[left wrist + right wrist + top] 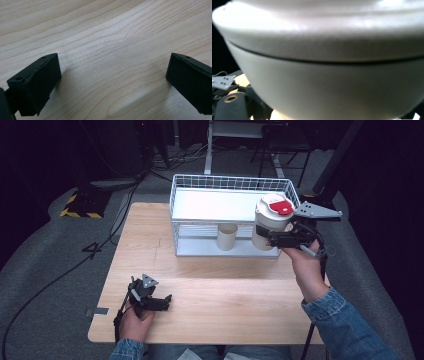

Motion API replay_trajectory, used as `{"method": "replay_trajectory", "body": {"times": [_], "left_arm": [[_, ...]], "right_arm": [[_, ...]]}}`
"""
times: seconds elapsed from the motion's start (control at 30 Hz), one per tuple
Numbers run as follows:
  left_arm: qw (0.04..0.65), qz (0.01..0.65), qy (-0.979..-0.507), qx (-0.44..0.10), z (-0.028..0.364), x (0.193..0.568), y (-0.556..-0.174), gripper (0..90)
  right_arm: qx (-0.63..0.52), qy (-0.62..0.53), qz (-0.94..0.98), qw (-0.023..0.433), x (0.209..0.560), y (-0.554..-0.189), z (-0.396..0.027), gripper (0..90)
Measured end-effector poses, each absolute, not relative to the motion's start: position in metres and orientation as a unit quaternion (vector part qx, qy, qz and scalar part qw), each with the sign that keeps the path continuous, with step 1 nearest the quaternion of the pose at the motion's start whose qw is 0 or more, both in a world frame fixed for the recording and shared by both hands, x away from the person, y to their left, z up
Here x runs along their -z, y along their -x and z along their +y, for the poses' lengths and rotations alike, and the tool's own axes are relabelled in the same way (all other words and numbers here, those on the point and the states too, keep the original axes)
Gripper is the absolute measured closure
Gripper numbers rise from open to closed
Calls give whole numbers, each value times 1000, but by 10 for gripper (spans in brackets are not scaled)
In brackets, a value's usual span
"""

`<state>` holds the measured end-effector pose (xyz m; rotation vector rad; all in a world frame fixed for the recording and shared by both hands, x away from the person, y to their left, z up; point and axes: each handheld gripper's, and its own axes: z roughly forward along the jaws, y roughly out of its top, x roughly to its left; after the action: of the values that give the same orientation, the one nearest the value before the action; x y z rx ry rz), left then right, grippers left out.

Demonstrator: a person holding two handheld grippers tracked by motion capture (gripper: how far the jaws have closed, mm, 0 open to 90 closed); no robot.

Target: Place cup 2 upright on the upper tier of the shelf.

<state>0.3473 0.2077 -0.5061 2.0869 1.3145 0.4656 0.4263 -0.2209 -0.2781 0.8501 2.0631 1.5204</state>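
Holding: the right gripper (274, 238) had a big white lidded cup (270, 222), gripped low on its side wall, fingers pinching the cup
Cup position: up off the surface (210, 285), hanging at the front right corner of the white wire rack (231, 215), roughly level with the rack's upper shelf
Cup axis: long axis pretty much vertical, maybe tipped a hair, lid end on top, base pointing down at the surface
Lid: white with a red patch (281, 207) on top, facing up toward the high camera
Right gripper view: cup wall and lid rim (322, 47) were jammed right up against the lens, blurry, so the fingers weren't readable there
Small cup: a smaller open cup (226, 236) stood upright on the rack's lower level, just left of the held one
Left gripper: left gripper (159, 303) sat near the front left of the surface, fingers (35, 83) spread wide over bare wood, nothing between them
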Motion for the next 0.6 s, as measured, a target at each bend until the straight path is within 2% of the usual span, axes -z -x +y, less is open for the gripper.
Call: {"method": "replay_trajectory", "body": {"times": [0.6], "left_arm": [[310,499,-790,-176,207,506,-350,4]], "right_arm": [[-549,-334,731,229,260,-465,-204,131]]}}
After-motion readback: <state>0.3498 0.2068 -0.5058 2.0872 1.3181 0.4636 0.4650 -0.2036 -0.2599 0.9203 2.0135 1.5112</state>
